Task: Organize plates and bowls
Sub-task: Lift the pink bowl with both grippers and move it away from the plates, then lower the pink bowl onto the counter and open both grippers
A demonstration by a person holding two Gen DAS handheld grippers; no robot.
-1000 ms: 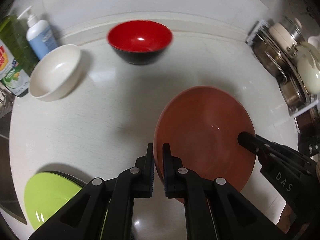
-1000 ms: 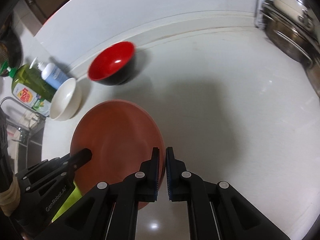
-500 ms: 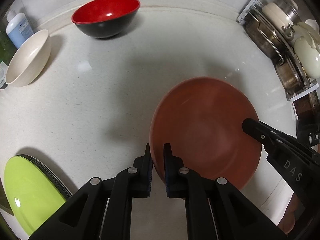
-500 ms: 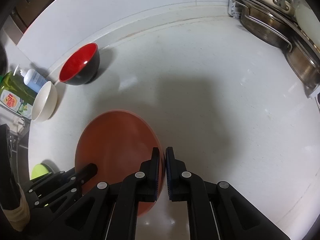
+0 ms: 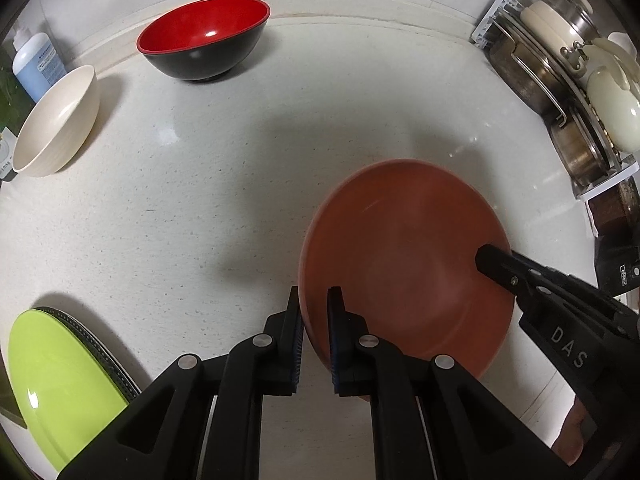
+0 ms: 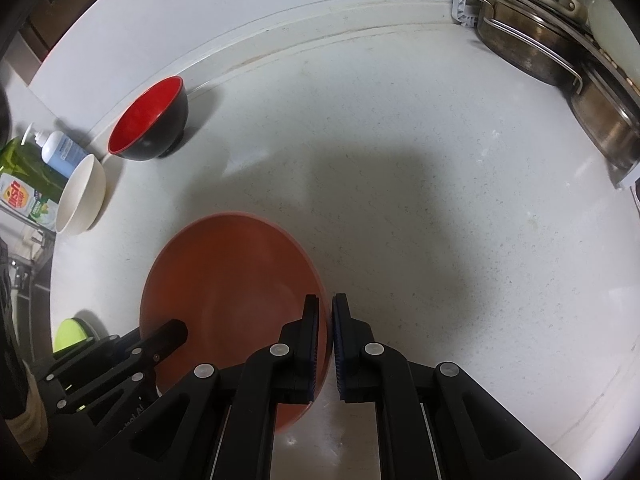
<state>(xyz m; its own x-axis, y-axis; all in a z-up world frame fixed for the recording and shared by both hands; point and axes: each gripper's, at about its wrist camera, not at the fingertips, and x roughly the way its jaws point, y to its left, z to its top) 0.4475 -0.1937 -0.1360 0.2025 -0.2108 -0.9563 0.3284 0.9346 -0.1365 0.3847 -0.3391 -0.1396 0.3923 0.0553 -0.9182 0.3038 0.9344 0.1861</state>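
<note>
Both grippers' jaws clamp the brown plate (image 5: 404,256) (opposite rims); white counter (image 5: 200,200) beneath.

We see a terracotta-brown plate (image 5: 404,256), shallow and matte, low over the white counter (image 5: 200,208), pinched at opposite rims. Red-lined black bowl (image 5: 204,36) upright by the back edge. Cream bowl (image 5: 56,120) beside it, also upright. Lime-green plate (image 5: 56,384) stacked on a dark-rimmed plate (image 5: 100,344), near left corner.

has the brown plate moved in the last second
Yes. The brown plate, pinched by both grippers, has drawn away from the red and black bowl toward the counter's near side.
</note>
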